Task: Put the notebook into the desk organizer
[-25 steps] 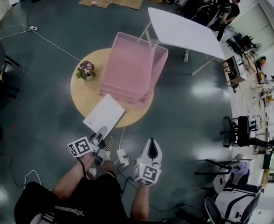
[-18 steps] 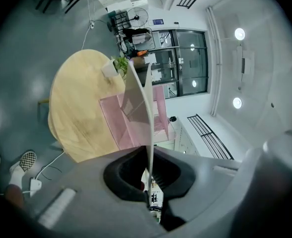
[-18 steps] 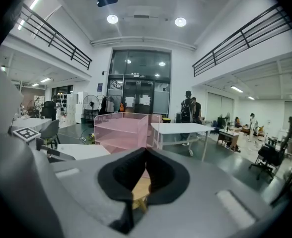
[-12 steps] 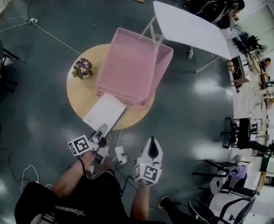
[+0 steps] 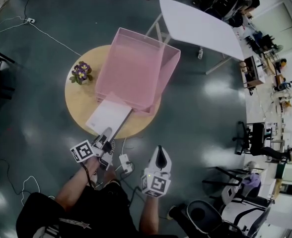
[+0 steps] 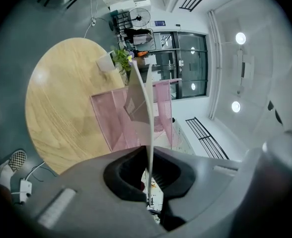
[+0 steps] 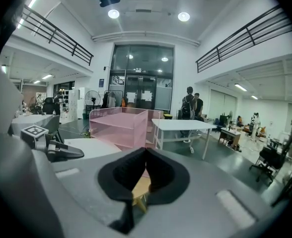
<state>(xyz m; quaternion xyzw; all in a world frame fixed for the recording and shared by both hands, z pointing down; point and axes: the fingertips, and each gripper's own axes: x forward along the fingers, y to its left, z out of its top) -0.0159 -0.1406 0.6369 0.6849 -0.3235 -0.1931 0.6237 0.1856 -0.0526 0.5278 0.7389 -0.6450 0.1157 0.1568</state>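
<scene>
The white notebook (image 5: 109, 117) lies nearly flat over the round wooden table (image 5: 79, 100). My left gripper (image 5: 106, 133) is shut on its near edge. Its far edge reaches the open front of the pink desk organizer (image 5: 136, 68), at the bottom shelf. In the left gripper view the notebook (image 6: 145, 98) runs edge-on out from between the jaws toward the organizer (image 6: 121, 123). My right gripper (image 5: 159, 155) hangs over the floor short of the table, shut with nothing in it. The right gripper view shows the organizer (image 7: 118, 125), the notebook (image 7: 91, 145) and the left gripper (image 7: 51, 148) ahead.
A small potted flower (image 5: 80, 72) stands on the table left of the organizer. A white rectangular table (image 5: 200, 26) is beyond it, with people behind. A power strip (image 5: 125, 163) and cables lie on the floor by my feet. Office chairs (image 5: 253, 140) are off to the right.
Both grippers have moved forward toward the table. The notebook's far edge has come up to the organizer's front, at its lowest shelf.
</scene>
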